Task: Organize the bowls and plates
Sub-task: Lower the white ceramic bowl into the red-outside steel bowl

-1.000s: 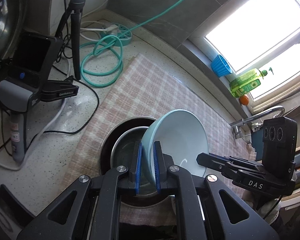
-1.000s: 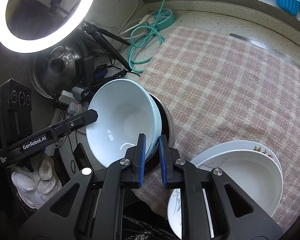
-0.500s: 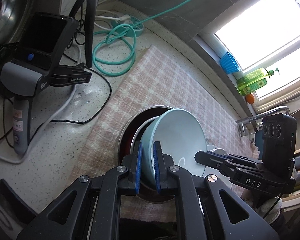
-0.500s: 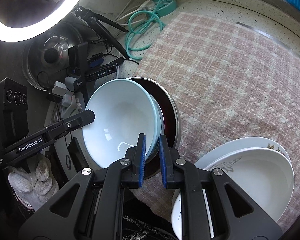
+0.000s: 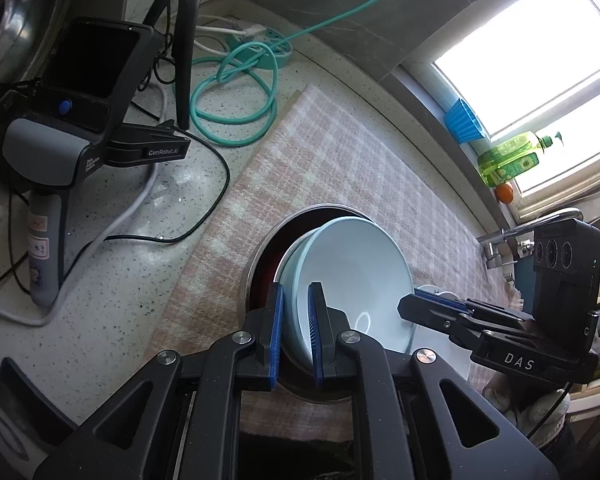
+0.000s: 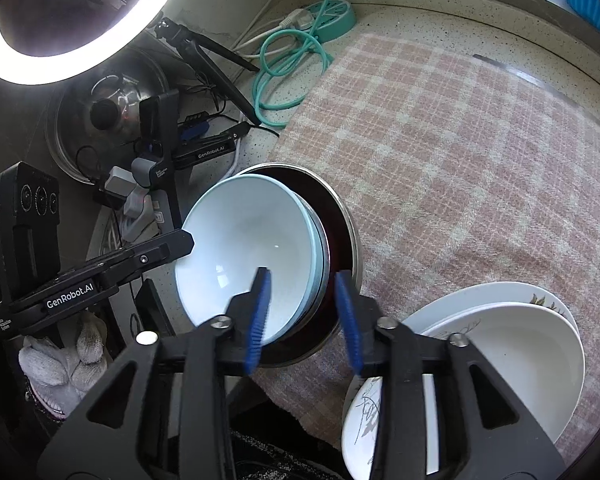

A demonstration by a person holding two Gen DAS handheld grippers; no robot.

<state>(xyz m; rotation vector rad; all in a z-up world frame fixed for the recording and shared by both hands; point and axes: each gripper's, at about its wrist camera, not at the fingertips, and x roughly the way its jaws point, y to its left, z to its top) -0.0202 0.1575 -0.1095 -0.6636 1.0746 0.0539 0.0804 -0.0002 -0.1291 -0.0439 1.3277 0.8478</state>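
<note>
A pale blue bowl (image 5: 352, 276) (image 6: 248, 248) sits tilted inside a steel-rimmed dark bowl (image 5: 260, 256) (image 6: 340, 232) on the pink checked cloth. My left gripper (image 5: 296, 332) is shut on the blue bowl's near rim. My right gripper (image 6: 304, 312) is open, its blue pads (image 6: 260, 312) standing either side of the bowl's rim. In the right wrist view a white bowl (image 6: 520, 360) rests on patterned white plates (image 6: 364, 416) at lower right.
A spare gripper on a stand (image 5: 72, 136), black cables and a coiled teal cable (image 5: 236, 92) crowd the speckled counter left of the cloth (image 6: 480, 160). A ring light (image 6: 72, 16) and a pot lid (image 6: 104, 108) stand at far left. A tap (image 5: 532, 224) and soap bottle (image 5: 512, 156) are by the window.
My right gripper has opened and let go of the blue bowl's rim. The blue bowl has settled lower into the steel-rimmed bowl. My left gripper still holds it.
</note>
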